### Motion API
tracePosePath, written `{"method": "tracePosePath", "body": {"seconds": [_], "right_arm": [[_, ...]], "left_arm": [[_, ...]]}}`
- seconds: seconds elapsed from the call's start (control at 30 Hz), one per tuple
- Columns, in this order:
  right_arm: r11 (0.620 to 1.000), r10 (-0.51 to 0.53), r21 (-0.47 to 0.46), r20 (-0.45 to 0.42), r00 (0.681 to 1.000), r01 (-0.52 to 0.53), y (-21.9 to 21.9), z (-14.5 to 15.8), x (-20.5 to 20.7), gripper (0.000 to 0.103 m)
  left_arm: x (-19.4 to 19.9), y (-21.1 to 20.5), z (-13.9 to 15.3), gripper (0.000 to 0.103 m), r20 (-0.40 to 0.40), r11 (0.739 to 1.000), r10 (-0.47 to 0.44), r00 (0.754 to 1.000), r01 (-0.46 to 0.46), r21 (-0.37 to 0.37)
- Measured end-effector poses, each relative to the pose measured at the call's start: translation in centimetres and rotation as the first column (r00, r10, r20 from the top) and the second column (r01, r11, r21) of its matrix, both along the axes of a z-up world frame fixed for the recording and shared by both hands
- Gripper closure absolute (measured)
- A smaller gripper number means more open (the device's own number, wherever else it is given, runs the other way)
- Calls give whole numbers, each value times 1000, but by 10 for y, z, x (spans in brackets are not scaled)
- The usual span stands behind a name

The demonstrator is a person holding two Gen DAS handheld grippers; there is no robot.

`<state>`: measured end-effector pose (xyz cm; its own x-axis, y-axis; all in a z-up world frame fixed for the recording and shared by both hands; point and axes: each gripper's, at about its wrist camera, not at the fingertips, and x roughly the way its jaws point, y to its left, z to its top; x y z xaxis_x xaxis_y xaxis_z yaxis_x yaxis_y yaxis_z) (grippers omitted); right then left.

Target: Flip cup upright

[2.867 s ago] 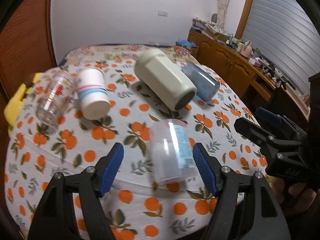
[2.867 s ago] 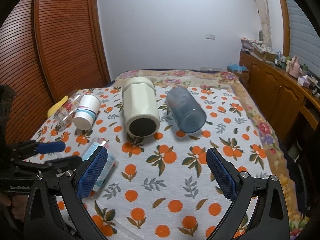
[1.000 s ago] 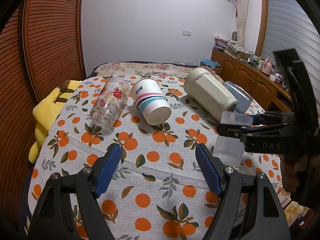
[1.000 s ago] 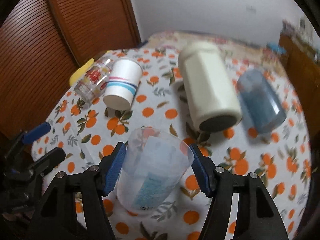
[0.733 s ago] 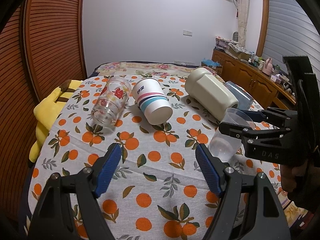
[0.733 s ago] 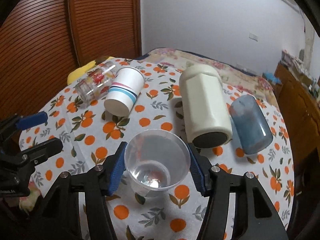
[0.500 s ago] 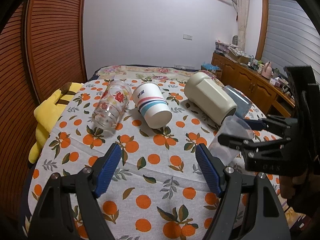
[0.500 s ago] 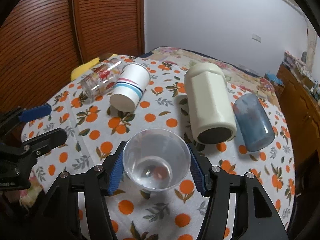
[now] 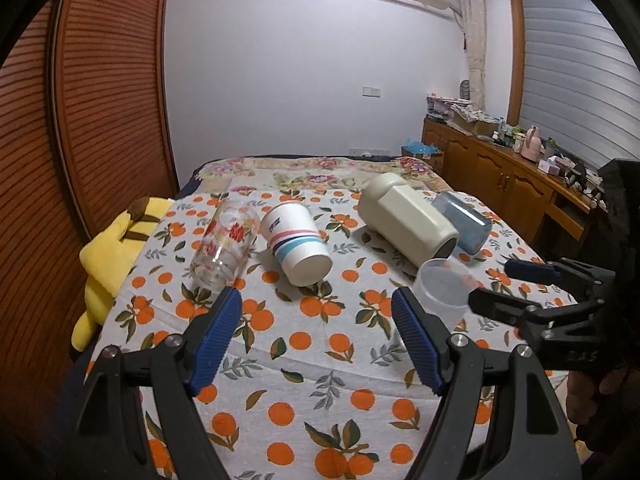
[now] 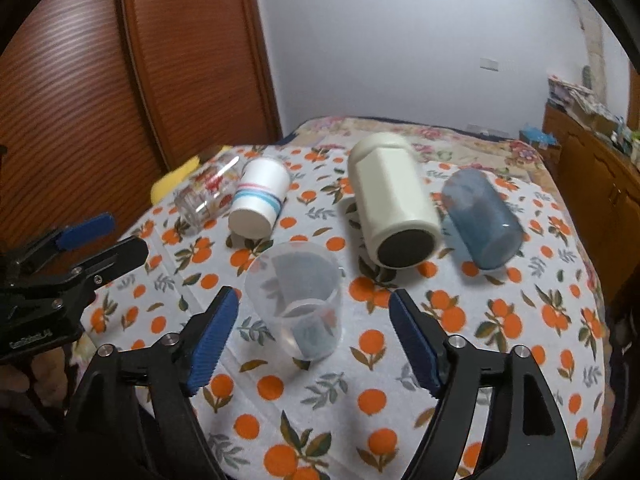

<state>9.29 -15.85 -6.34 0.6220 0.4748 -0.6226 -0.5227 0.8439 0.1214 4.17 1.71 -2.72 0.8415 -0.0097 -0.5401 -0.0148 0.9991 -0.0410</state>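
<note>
Tabletop (image 10: 500, 360): carried an orange-print cloth.
Cream container (image 10: 394, 200): lay on its side, far centre.
Blue cup (image 10: 482, 218): lay just right of it.
Striped paper cup (image 10: 260, 202): lay far left.
Clear cup (image 10: 296, 300): stood upright, near centre.
Right gripper (image 10: 314, 336): fingers apart, flanking the cup without touching.
Left gripper (image 9: 316, 338): fingers apart, empty.

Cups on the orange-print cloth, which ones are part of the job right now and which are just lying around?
Part of the job:
- clear plastic cup, standing upright on the tablecloth
- right claw, open around it, not touching

Just lying around, all on their sides:
- printed glass
- striped paper cup
- cream container
- blue tumbler
- left claw, open, holding nothing
</note>
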Motion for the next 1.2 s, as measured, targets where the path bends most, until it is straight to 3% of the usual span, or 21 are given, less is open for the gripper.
{"method": "tracePosePath", "body": {"seconds": [0.37, 0.53, 0.77, 1.2], "right_arm": [[991, -108, 87, 130, 986, 97, -32, 35, -31, 2], [987, -144, 99, 177, 974, 128, -38, 39, -44, 2], [978, -194, 114, 202, 960, 174, -48, 36, -55, 2], [974, -219, 110, 209, 953, 200, -52, 29, -58, 2]], "left_arm": [[-13, -20, 30, 24, 57, 999, -33, 998, 31, 35], [-21, -20, 34, 23, 79, 999, -33, 996, 31, 31], [-32, -18, 34, 11, 104, 999, -24, 994, 21, 29], [-35, -18, 21, 11, 68, 999, -7, 998, 5, 35]]}}
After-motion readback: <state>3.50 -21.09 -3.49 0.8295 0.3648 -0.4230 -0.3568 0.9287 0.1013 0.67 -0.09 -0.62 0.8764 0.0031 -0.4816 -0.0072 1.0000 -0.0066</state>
